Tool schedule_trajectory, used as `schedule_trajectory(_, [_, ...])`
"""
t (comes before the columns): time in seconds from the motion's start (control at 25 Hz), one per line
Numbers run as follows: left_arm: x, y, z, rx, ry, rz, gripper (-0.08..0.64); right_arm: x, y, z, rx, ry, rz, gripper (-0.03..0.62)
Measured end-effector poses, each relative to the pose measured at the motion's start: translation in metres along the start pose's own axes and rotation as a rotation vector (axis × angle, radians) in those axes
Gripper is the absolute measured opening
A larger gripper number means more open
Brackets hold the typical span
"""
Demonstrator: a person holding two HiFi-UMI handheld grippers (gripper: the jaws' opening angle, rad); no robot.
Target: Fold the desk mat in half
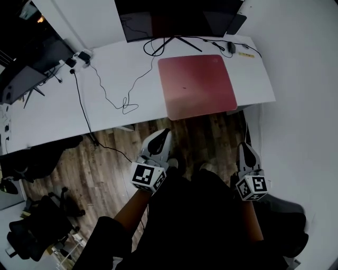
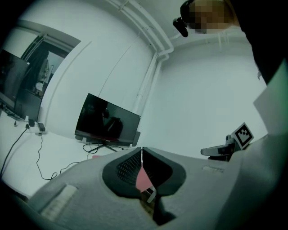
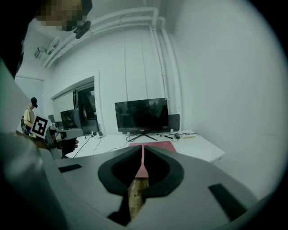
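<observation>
The red desk mat [image 1: 198, 86] lies flat on the white desk [image 1: 63, 113], at its front right, and its near edge reaches the desk's front edge. Both grippers hang well short of the desk, over the wooden floor by the person's legs. The left gripper [image 1: 163, 133] points toward the mat's near left corner. The right gripper [image 1: 246, 145] sits below the desk's right end. In the left gripper view the jaws [image 2: 142, 151] meet with nothing between them. The right gripper's jaws [image 3: 143, 148] are also shut and empty, and the mat [image 3: 153, 144] lies beyond them.
A dark monitor [image 1: 174, 16] stands at the back of the desk behind the mat. Black cables [image 1: 124, 100] trail across the desk's middle from a power strip [image 1: 79, 58]. A mouse [image 1: 231, 47] lies at the back right. A dark chair [image 1: 37, 158] stands at the left.
</observation>
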State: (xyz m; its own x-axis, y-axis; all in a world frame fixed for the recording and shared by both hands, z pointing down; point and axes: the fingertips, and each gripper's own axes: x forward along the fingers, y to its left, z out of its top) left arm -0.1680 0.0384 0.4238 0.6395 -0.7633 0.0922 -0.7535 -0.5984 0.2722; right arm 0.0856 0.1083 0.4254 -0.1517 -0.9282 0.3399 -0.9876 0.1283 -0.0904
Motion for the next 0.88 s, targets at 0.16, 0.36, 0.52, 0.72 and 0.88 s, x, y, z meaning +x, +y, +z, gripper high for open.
schedule_trajectory(0.16, [-0.004, 0.010, -0.009, -0.017, 0.006, 0.035, 0.023, 0.014, 0.001, -0.004, -0.004, 0.008, 0.024, 0.005])
schedule_trajectory(0.36, [-0.004, 0.011, -0.018, -0.006, 0.037, 0.068, 0.023, 0.027, -0.002, 0.000, -0.009, 0.005, 0.057, 0.004])
schedule_trajectory(0.52, [0.009, 0.009, -0.019, -0.034, 0.019, 0.099, 0.023, 0.048, -0.012, 0.007, -0.013, 0.005, 0.101, 0.005])
schedule_trajectory(0.72, [0.040, 0.006, -0.022, -0.031, 0.028, 0.151, 0.023, 0.082, -0.034, 0.016, -0.019, 0.013, 0.180, 0.005])
schedule_trajectory(0.88, [0.077, 0.009, -0.029, -0.035, 0.068, 0.223, 0.023, 0.119, -0.072, 0.011, -0.019, 0.071, 0.216, 0.005])
